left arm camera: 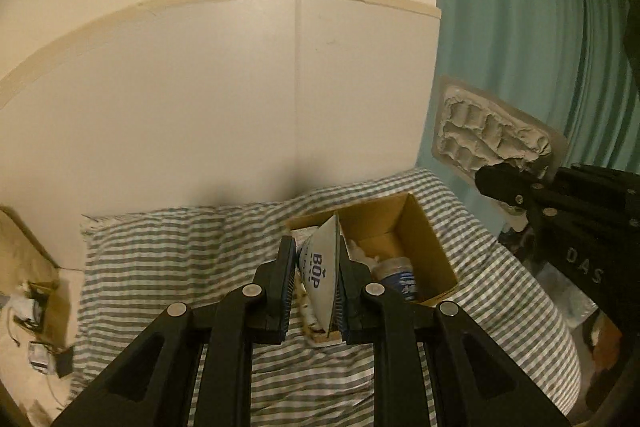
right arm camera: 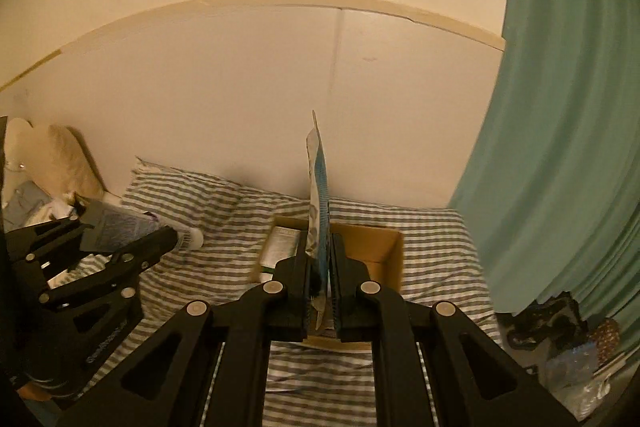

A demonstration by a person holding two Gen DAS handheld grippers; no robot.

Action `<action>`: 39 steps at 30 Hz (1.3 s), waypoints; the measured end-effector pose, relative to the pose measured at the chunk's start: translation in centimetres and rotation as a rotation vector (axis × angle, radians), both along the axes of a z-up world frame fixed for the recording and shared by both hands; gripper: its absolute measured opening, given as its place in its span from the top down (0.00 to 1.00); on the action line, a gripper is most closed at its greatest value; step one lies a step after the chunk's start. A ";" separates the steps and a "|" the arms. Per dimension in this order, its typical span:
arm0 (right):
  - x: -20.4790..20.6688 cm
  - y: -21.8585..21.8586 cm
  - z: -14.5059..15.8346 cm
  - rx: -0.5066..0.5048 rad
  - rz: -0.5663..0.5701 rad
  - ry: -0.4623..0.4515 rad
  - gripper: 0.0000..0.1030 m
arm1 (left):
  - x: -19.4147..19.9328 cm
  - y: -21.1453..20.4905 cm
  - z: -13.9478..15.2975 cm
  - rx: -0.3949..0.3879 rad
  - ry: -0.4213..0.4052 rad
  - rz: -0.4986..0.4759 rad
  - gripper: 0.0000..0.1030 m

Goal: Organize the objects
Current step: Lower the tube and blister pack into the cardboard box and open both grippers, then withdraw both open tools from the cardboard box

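Setting: a home bedroom, probably. A bed or mattress under a grey-and-white striped sheet sits against a plain cream wall. Teal curtain hangs at right. An open cardboard box rests on the sheet. Household clutter on the floor at left, too blurred to identify.

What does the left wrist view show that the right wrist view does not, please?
Only the left wrist view shows the crinkled face of the silver blister pack in the right gripper, and a blue-labelled jar in the box. Only the right wrist view shows the white cap of the squeeze tube in the left gripper. Both show the open brown cardboard box on the grey-and-white striped bedding.
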State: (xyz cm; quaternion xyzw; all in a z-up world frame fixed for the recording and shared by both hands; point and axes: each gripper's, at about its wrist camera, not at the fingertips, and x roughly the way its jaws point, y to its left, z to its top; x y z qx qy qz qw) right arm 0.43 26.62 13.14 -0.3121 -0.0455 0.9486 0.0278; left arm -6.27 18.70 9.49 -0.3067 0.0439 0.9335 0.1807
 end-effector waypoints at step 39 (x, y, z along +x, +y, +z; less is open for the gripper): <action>-9.8 7.6 -11.7 -0.091 -0.034 -0.257 0.60 | -6.7 7.6 -9.0 -0.152 -0.110 -0.032 0.32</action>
